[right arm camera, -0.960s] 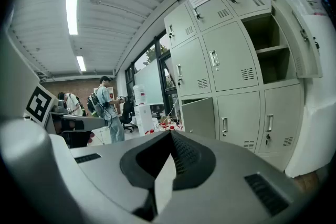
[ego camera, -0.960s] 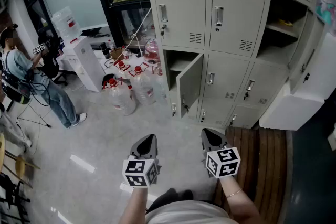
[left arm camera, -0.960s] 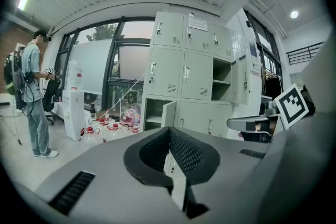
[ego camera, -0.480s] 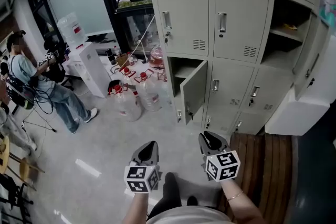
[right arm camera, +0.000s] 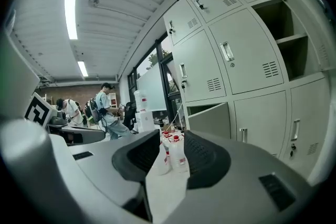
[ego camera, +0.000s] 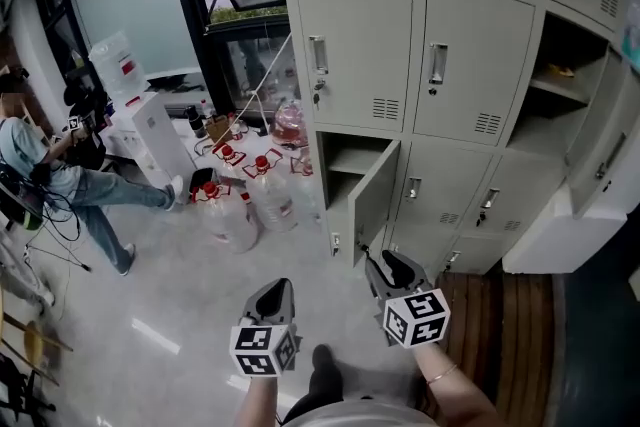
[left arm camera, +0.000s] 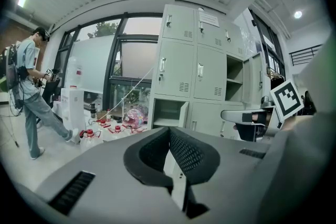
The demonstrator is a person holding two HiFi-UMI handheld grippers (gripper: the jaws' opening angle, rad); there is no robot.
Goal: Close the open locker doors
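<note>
The right gripper (ego camera: 392,267), jaws just opening wide and empty, is facing the ajar locker door (ego camera: 374,202); the left gripper (ego camera: 275,295) is hanging closed, empty. The door is seeming light, stiff metal (probably free-swinging): push near its latch edge.

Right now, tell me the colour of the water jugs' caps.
Red caps, clearest in the head view.

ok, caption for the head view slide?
Facing the lockers, lower door ajar; right gripper jaws just opening, empty; left gripper shut.

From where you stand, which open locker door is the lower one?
The door in the left column, ajar near the water bottles on the floor. The other open locker sits higher, at the far right.
</note>
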